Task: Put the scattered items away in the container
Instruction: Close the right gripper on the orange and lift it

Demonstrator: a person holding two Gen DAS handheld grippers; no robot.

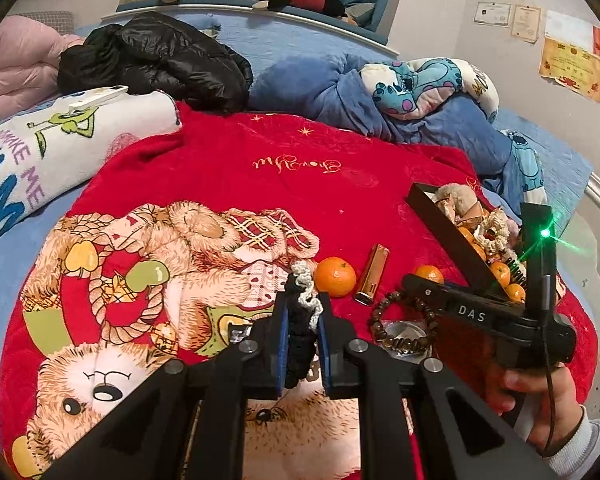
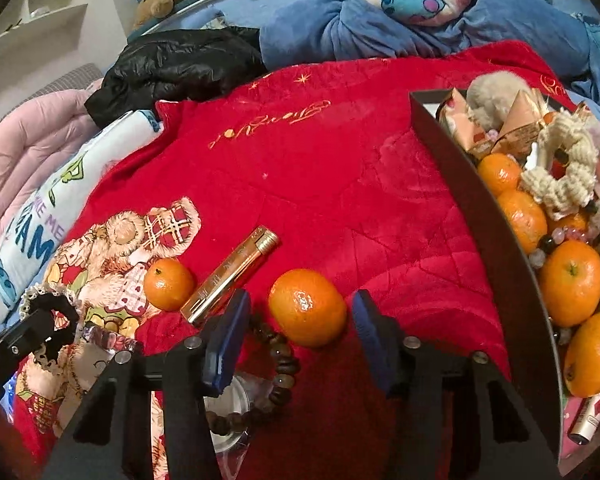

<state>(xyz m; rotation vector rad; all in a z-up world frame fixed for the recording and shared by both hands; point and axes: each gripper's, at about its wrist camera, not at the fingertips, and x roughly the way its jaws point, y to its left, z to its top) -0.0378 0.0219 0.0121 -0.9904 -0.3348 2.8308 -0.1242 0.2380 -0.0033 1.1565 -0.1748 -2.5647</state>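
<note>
Left tongs (image 1: 303,322) are pinching a black-and-white scrunchie (image 1: 300,320), right tongs (image 2: 300,316) sit spread around a tangerine (image 2: 307,307) without touching it, black box (image 2: 480,216) off to their right.

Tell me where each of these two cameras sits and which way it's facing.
Left wrist: rides the left gripper, angled down across the red plush blanket; its fingers clamp a black-and-white crocheted scrunchie; the right hand shows.
Right wrist: rides the right gripper, angled down; its fingers bracket a loose orange tangerine beside the dark rectangular box.
Shared: blanket, box, gold lighter.
</note>
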